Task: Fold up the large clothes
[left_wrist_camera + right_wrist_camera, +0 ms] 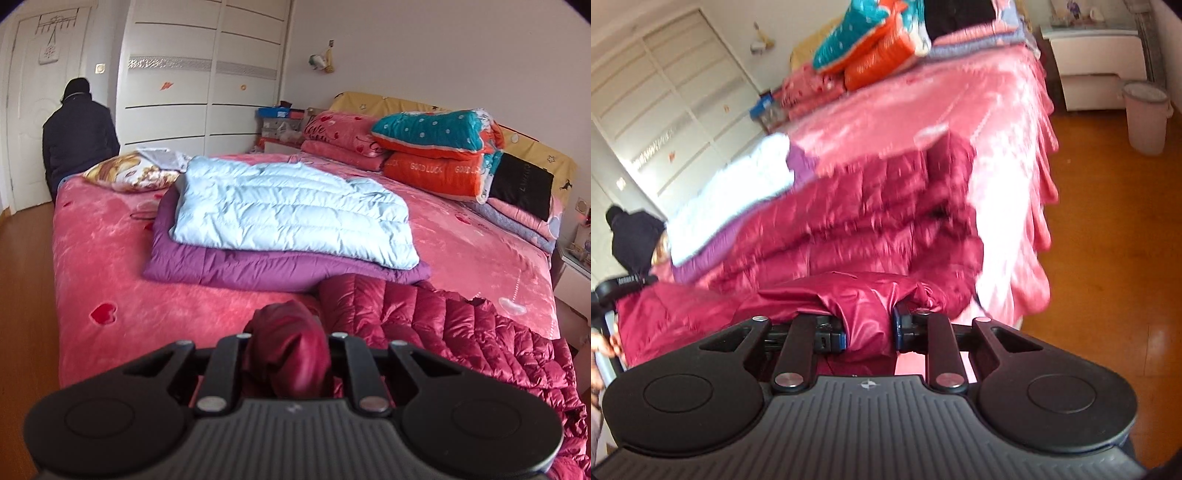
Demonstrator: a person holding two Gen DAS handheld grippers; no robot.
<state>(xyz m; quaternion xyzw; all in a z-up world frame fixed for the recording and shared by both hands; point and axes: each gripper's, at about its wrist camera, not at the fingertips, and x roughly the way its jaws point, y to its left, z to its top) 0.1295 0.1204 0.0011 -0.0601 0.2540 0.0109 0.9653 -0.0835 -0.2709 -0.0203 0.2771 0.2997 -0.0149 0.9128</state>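
Crimson quilted down jacket [461, 332] lies at the bed's [110, 258] near edge, 5 o'clock of the folded pale-blue jacket [288, 210]. Left gripper [288, 354] and right gripper [870, 328] are each clamped on a bunched fold. Judgement: lift both evenly, keep the fabric taut, and lay the edge straight.

White wardrobe [199, 85], pale walls, wooden floor [1108, 229], pink-covered bed [122, 266], daylight.
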